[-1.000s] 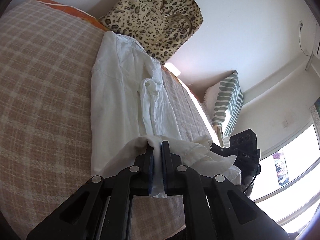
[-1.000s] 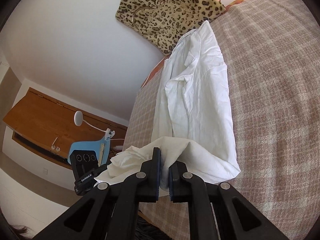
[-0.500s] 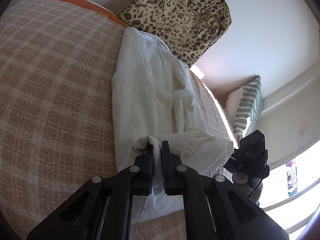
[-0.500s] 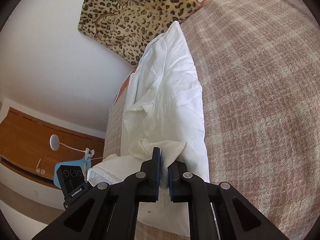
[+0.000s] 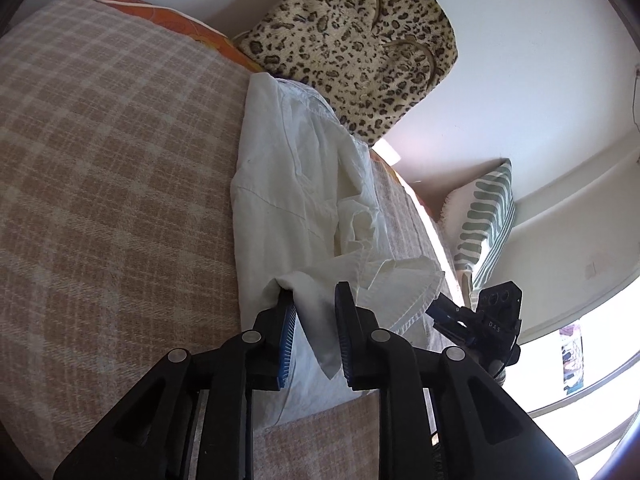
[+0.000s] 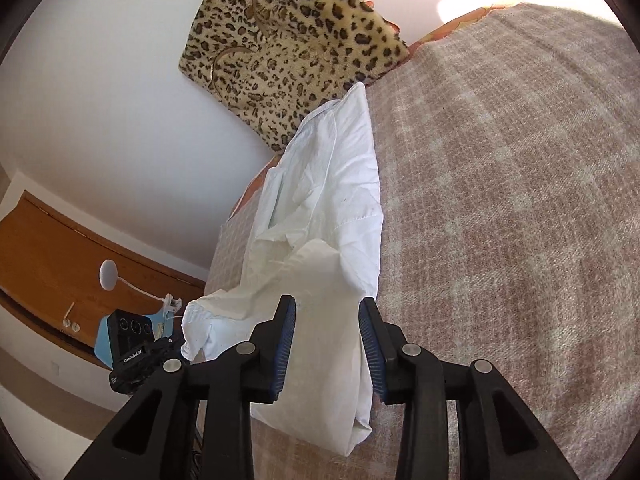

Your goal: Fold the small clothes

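- White shirt (image 5: 288,184) lies on the bed (image 5: 112,152), sides folded in — hem laid partway up.
- Left gripper (image 5: 314,312) and right gripper (image 6: 326,332): fingers parted, holding nothing.
- Left, I'd judge: another fold.

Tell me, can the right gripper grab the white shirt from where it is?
Probably yes. The right gripper is open, and the white shirt lies between its fingers on the bed, with nothing in the way.
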